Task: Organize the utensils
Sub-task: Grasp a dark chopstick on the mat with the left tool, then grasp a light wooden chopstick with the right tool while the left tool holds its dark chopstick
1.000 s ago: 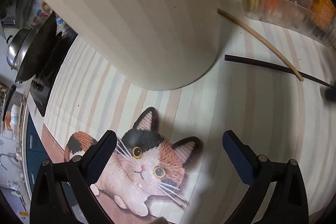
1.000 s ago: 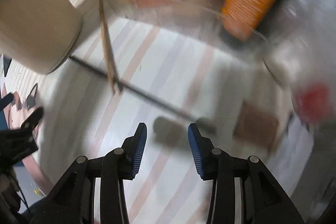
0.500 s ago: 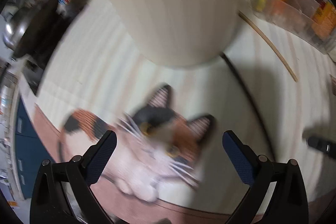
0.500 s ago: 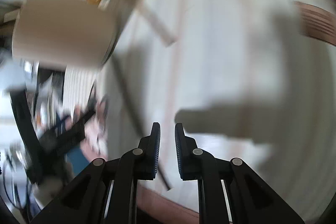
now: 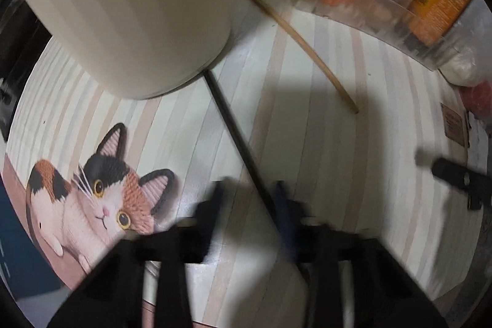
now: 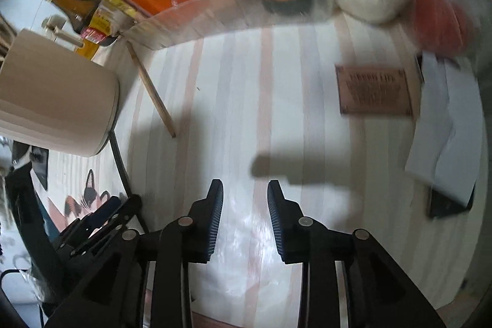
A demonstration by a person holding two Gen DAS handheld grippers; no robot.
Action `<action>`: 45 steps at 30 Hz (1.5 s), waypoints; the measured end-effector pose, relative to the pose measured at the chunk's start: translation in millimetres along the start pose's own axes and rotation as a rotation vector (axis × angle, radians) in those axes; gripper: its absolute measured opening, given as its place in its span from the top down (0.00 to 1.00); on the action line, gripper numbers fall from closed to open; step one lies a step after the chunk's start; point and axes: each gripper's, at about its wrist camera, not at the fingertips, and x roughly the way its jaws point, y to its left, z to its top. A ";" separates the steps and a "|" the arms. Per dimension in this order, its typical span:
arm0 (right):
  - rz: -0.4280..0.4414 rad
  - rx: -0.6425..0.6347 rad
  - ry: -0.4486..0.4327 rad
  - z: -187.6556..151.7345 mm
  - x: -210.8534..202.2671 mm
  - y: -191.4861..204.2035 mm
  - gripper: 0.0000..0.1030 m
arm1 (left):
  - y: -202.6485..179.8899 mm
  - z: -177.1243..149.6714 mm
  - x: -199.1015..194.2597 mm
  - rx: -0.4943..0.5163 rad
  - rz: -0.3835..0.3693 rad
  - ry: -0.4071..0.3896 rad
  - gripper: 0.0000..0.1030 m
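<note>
The left gripper (image 5: 249,205), blurred, has just been closing, its jaws about the near end of a thin black chopstick (image 5: 233,128); whether the pads press on it is unclear; the right gripper (image 6: 244,205), partly open after opening a little, holds nothing above the striped mat (image 6: 307,119); the black chopstick runs straight, up to the base of a cream cylindrical holder (image 5: 138,5); further off, a pale wooden chopstick (image 5: 295,33) lies slanted, apart, toward a clear organiser (image 5: 369,5).

Striped tabletop (image 5: 323,143): chopsticks (image 5: 295,33), canister (image 5: 132,5).
</note>
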 end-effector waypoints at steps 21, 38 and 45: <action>-0.216 -0.367 0.060 67.1 82.5 144.3 0.93 | 171.5 -38.8 -11.1 -0.171 0.101 0.022 0.96; -0.047 -0.005 0.357 -101.5 35.3 91.4 0.93 | 189.0 1.3 4.6 -0.082 0.043 0.045 0.95; -0.054 0.035 0.220 -32.7 21.5 92.1 0.83 | 186.5 -2.2 5.4 -0.028 -0.004 0.067 0.96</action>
